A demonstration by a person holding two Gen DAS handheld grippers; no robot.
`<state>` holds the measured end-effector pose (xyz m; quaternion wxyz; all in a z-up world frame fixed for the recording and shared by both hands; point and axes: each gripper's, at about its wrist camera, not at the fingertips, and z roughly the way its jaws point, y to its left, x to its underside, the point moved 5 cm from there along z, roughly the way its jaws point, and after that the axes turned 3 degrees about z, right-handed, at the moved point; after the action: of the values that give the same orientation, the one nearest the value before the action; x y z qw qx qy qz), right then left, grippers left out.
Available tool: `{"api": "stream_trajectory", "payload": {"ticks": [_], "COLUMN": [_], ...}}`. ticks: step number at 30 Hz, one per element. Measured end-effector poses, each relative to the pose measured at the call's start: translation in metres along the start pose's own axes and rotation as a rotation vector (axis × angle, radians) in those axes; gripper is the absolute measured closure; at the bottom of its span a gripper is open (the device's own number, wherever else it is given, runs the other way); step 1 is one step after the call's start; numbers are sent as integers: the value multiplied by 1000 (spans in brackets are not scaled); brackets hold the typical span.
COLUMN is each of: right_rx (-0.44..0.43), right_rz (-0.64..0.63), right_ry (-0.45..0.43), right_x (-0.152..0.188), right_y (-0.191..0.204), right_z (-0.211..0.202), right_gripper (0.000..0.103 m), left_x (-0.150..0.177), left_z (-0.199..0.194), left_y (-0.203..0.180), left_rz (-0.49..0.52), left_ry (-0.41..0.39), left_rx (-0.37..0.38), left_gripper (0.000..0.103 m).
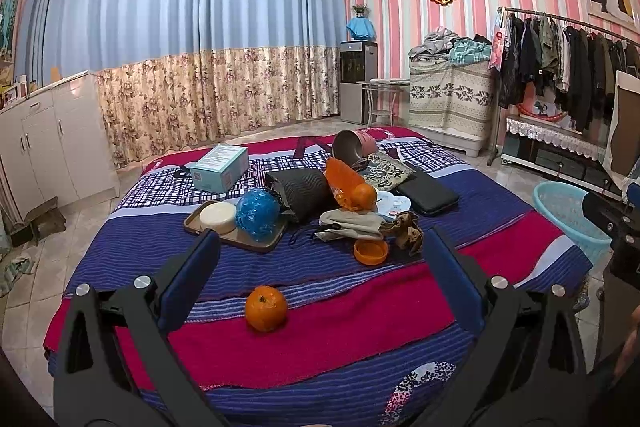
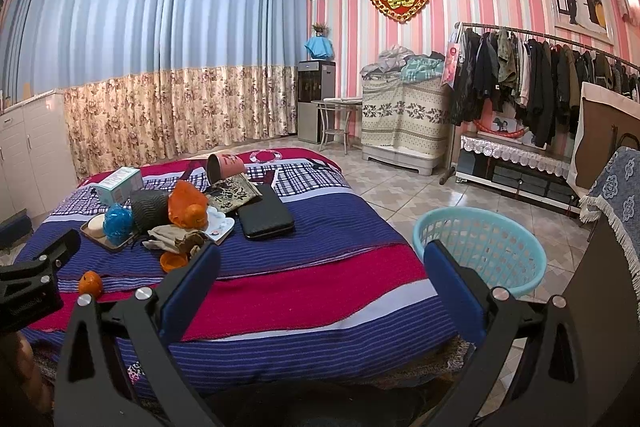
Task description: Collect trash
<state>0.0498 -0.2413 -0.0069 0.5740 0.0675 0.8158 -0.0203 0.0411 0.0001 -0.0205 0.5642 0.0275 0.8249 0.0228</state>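
A bed (image 1: 360, 291) holds clutter. A loose orange (image 1: 266, 308) lies nearest, between my open, empty left gripper's (image 1: 322, 247) fingers. Behind it are an orange lid (image 1: 371, 251), crumpled brown paper (image 1: 404, 227), a crumpled blue bag (image 1: 256, 213) on a brown tray (image 1: 240, 237), and an orange plastic bag (image 1: 344, 183) with another orange (image 1: 365, 195). A light blue basket (image 2: 480, 247) stands on the floor right of the bed, also showing in the left wrist view (image 1: 568, 215). My right gripper (image 2: 322, 251) is open and empty above the bed's near right part.
Also on the bed: a teal box (image 1: 219, 167), a black pouch (image 1: 300, 191), a black case (image 1: 430, 193), a tipped pink cup (image 1: 354, 145), beige cloth (image 1: 350, 223). White cabinets (image 1: 44, 143) stand left, a clothes rack (image 2: 540, 79) and low stand right.
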Motion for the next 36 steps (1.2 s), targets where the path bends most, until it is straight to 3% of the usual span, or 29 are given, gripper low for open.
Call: {"api": "stream_trajectory", "payload": {"ticks": [17, 27, 36], "right_rx": [-3, 0, -36], "right_rz": [8, 12, 74], "right_ry": [20, 53, 26], "right_x": [6, 12, 14], "right_y": [-4, -8, -16], "right_z": [9, 23, 39], "right_gripper": [4, 4, 4], "left_x": [8, 19, 41], "left_z": [11, 29, 58], "left_y": [10, 30, 56], "left_rz": [10, 16, -13], "left_ry": [38, 95, 188], "left_rx": [-9, -50, -100], "left_gripper": [5, 5, 5]}}
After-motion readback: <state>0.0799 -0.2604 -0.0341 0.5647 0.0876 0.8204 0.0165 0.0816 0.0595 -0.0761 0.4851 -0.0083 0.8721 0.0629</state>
